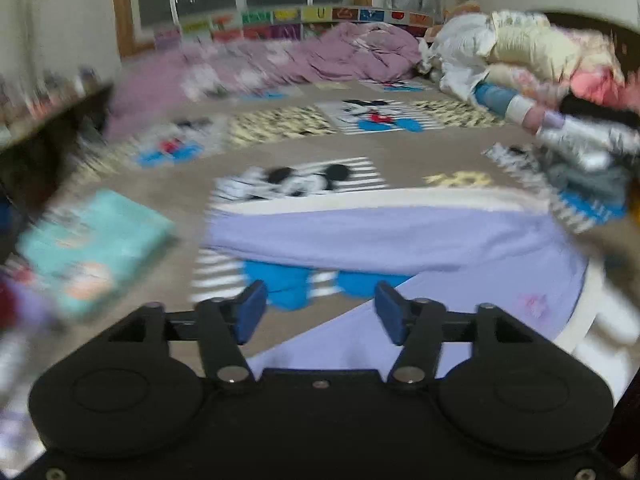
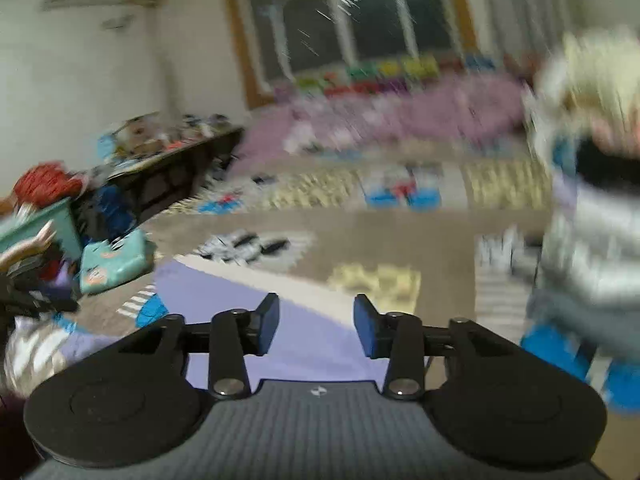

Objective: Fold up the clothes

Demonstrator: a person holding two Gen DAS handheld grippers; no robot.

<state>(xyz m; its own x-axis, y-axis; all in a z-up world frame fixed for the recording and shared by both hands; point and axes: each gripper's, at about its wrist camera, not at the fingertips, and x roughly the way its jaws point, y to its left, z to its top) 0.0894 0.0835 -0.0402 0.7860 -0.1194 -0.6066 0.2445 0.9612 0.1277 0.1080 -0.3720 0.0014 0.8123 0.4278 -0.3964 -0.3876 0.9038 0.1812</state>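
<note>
A lilac garment [image 1: 384, 236] with a cream edge lies spread on the bed's cartoon-print sheet [image 1: 400, 148]. One lilac leg or sleeve runs across, another runs back under my left gripper. My left gripper [image 1: 320, 308] is open and empty, just above the garment's near part. In the right wrist view the same lilac garment [image 2: 316, 340] lies under and ahead of my right gripper [image 2: 316, 326], which is open and empty. Both views are motion-blurred.
A folded teal garment [image 1: 92, 248] lies at the left; it also shows in the right wrist view [image 2: 114, 260]. A pile of clothes [image 1: 560, 92] stands at the right. A crumpled pink quilt [image 1: 320, 56] lies along the window. A cluttered dark table [image 2: 168, 160] stands left of the bed.
</note>
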